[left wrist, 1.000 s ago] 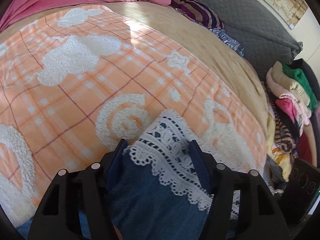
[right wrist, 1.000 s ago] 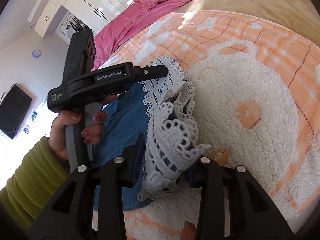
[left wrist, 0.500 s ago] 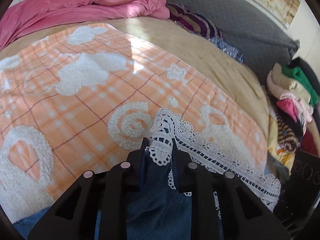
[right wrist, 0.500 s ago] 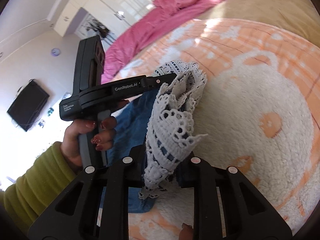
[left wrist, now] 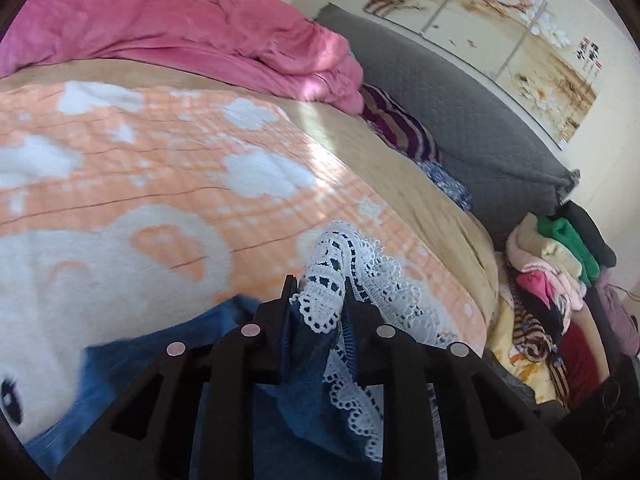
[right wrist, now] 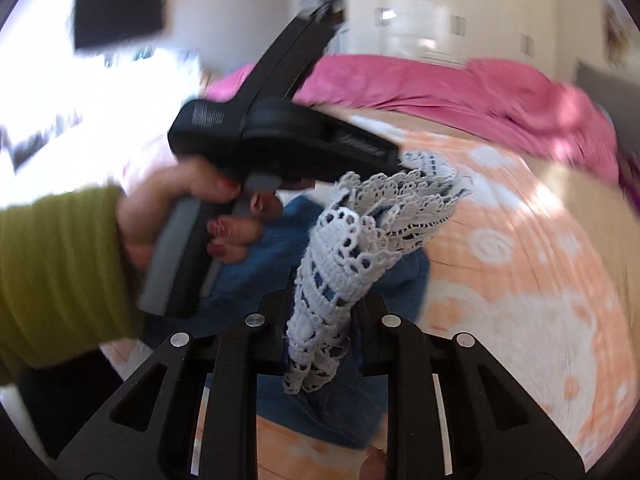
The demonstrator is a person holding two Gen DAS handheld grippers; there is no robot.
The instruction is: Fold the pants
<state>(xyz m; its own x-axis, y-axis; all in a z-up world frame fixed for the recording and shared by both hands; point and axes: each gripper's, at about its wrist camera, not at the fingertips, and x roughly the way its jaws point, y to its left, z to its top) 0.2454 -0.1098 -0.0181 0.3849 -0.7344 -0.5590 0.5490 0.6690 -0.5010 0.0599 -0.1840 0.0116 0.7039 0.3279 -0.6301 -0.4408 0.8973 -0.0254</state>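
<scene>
The pants point(left wrist: 308, 400) are dark blue denim with a wide hem of white openwork lace point(right wrist: 348, 248). The lace edge is bunched and lifted off the bed, pinched at two places along it. The blue cloth hangs below, rumpled and part draped over the orange and white blanket point(left wrist: 160, 184)

Both grippers are clamped tight. The left gripper point(left wrist: 318, 300) has its fingers point(left wrist: 285, 320) drawn close together on what they hold. The right gripper point(right wrist: 322, 312) is pinched likewise. In the right wrist view, the person's left hand point(right wrist: 188, 216), in an olive-green sleeve, grips the left tool's handle.
</scene>
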